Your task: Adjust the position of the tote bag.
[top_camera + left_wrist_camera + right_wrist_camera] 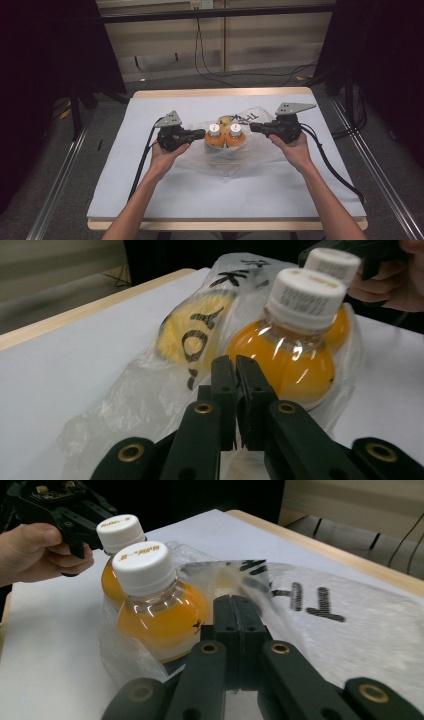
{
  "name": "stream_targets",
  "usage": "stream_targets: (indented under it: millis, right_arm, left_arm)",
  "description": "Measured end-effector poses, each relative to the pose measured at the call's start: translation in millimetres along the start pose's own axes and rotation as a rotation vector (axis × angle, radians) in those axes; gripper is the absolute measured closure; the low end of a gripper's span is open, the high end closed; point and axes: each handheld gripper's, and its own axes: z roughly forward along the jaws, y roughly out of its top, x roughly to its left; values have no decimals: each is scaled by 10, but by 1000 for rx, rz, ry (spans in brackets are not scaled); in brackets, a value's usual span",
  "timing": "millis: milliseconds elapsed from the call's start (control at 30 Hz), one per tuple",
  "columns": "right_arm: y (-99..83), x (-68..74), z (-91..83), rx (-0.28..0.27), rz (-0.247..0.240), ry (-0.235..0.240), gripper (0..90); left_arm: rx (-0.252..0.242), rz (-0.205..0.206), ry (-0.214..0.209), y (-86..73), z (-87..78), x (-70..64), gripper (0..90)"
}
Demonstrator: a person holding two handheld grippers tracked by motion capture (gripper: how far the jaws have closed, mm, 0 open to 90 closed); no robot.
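Observation:
Two small bottles of orange juice with white caps, one (214,135) beside the other (235,135), stand upright inside a clear plastic bag (225,160) with black lettering at the table's middle. A yellow round item (225,120) lies in the bag behind them. My left gripper (201,134) is shut on the bag's film just left of the bottles, tips (235,365) in front of the nearer bottle (285,360). From the right, my right gripper (253,127) is shut on the bag's edge (260,575), next to a bottle (160,615).
A white cloth (225,195) covers the wooden table (220,92). Black cables (335,165) trail from each gripper toward the near edge. Dark curtains and stands flank the table, and metal rails (60,175) run along both sides on the floor.

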Motion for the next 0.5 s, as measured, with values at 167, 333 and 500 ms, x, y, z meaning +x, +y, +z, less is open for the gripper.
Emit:
stream_targets:
  millis: [167, 333, 500]
  right_arm:
    - [-74, 31, 151, 46, -7, 17, 900]
    - [-153, 52, 248, 105, -16, 5, 900]
    - [-242, 50, 299, 148, -15, 6, 900]
  left_arm:
    - [56, 10, 6, -75, 46, 25, 872]
    - [105, 26, 5, -155, 104, 13, 867]
    - [160, 50, 19, -228, 210, 12, 856]
